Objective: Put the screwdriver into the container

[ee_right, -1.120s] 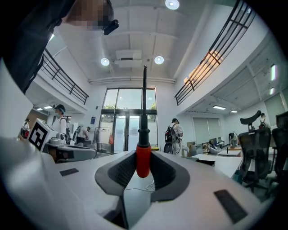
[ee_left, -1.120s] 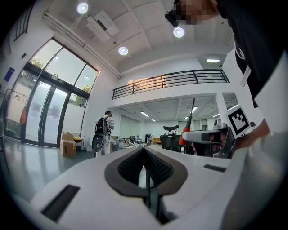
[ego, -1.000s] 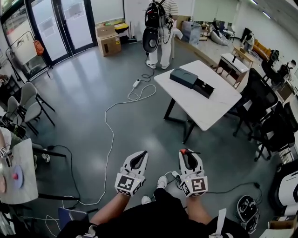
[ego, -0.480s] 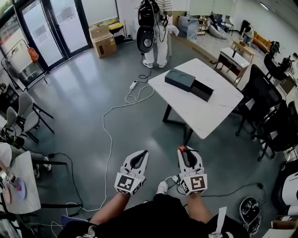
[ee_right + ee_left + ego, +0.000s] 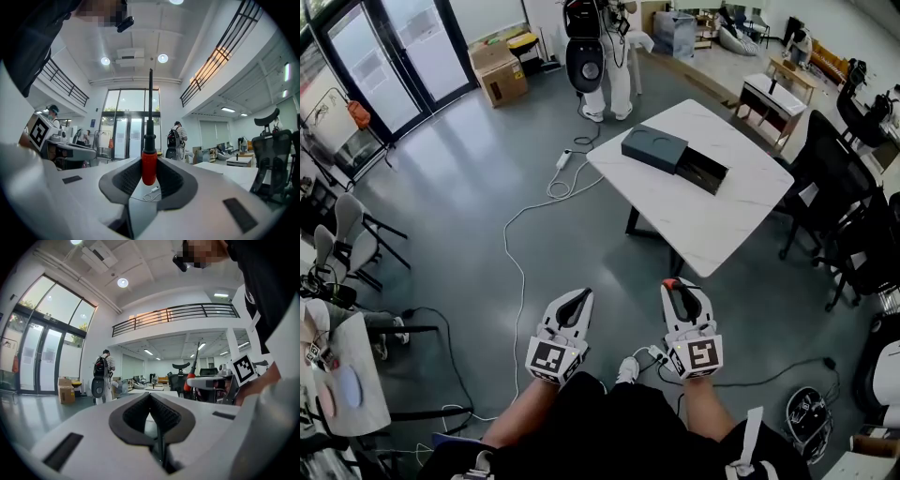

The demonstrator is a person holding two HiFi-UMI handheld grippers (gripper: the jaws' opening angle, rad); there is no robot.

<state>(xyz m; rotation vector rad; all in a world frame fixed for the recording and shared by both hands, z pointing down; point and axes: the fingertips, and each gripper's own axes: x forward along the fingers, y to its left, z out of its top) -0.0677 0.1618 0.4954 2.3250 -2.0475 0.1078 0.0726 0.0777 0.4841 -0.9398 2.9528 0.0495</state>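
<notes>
In the head view my right gripper (image 5: pixel 680 292) is held low in front of the person's body, shut on a screwdriver (image 5: pixel 672 283) with a red handle. The right gripper view shows that screwdriver (image 5: pixel 149 165) upright between the pads, its black shaft pointing at the ceiling. My left gripper (image 5: pixel 573 306) is beside it, jaws together and empty; its tips (image 5: pixel 150 398) meet in the left gripper view. The container (image 5: pixel 673 157), a dark box with its drawer pulled out, lies on the white table (image 5: pixel 712 225) well ahead of both grippers.
A white cable (image 5: pixel 521 272) snakes over the grey floor left of the table. A person with a backpack (image 5: pixel 586 52) stands beyond it near cardboard boxes (image 5: pixel 497 70). Black office chairs (image 5: pixel 853 225) crowd the right side. Chairs (image 5: pixel 337 234) and a small table (image 5: pixel 342 375) are at left.
The person has walked toward the white table, which now sits nearer and lower in the head view. Both grippers kept their pose side by side, the screwdriver still held.
</notes>
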